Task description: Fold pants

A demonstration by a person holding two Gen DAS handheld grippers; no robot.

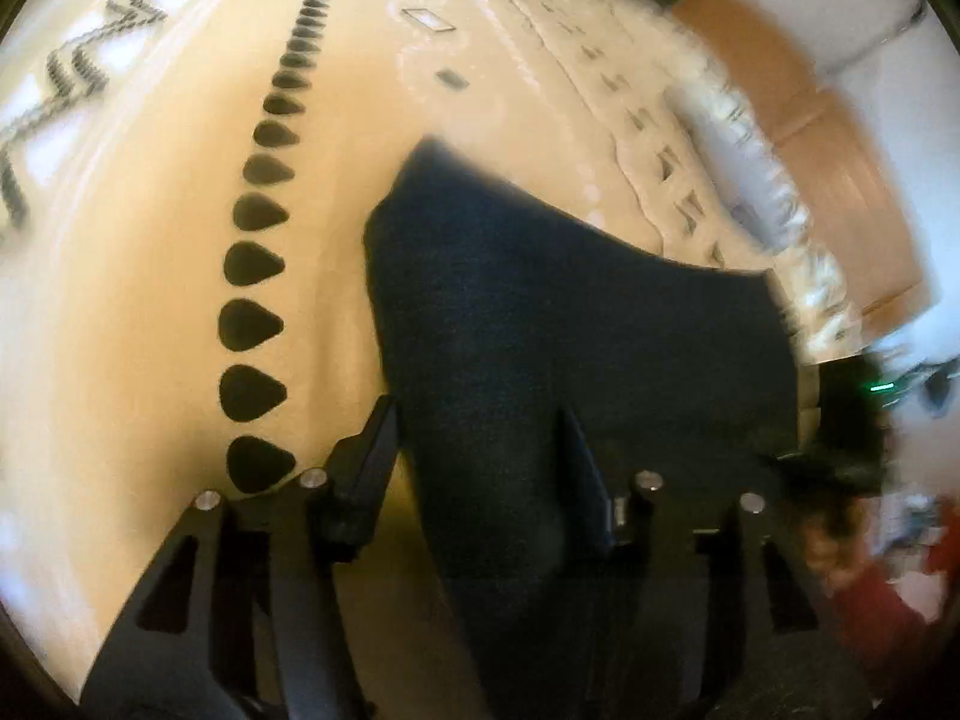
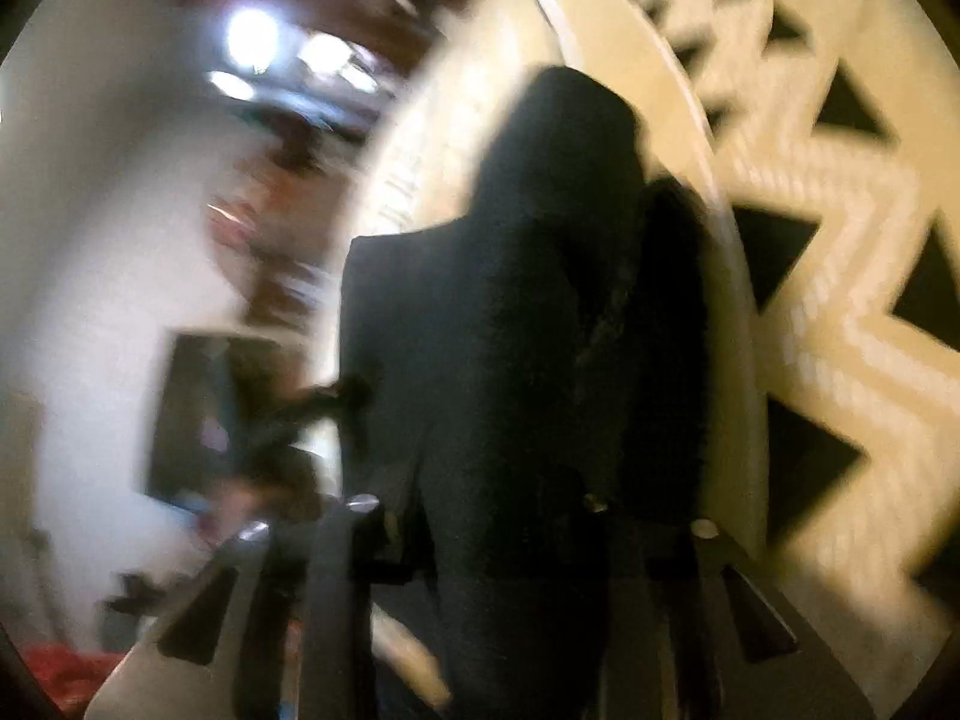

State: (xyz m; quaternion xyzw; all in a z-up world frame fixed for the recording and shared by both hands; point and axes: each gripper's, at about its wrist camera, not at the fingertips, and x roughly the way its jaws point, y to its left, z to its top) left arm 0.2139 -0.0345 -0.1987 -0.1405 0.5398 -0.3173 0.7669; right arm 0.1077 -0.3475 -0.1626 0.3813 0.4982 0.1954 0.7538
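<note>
The dark navy pants (image 1: 540,312) hang lifted over a cream patterned bedspread (image 1: 150,252). In the left wrist view, cloth runs between the fingers of my left gripper (image 1: 480,420), which is shut on the pants. In the right wrist view, the pants (image 2: 528,312) bunch up dark and fill the jaw space of my right gripper (image 2: 498,480), which is shut on them. The right fingertips are hidden by cloth. Both views are motion-blurred.
The bedspread has a row of black teardrop marks (image 1: 252,324) and black triangles (image 2: 798,456). A wooden piece of furniture (image 1: 840,168) and white wall lie beyond the bed. Red cloth (image 1: 870,612) shows at lower right; a blurred room (image 2: 180,300) lies to the left.
</note>
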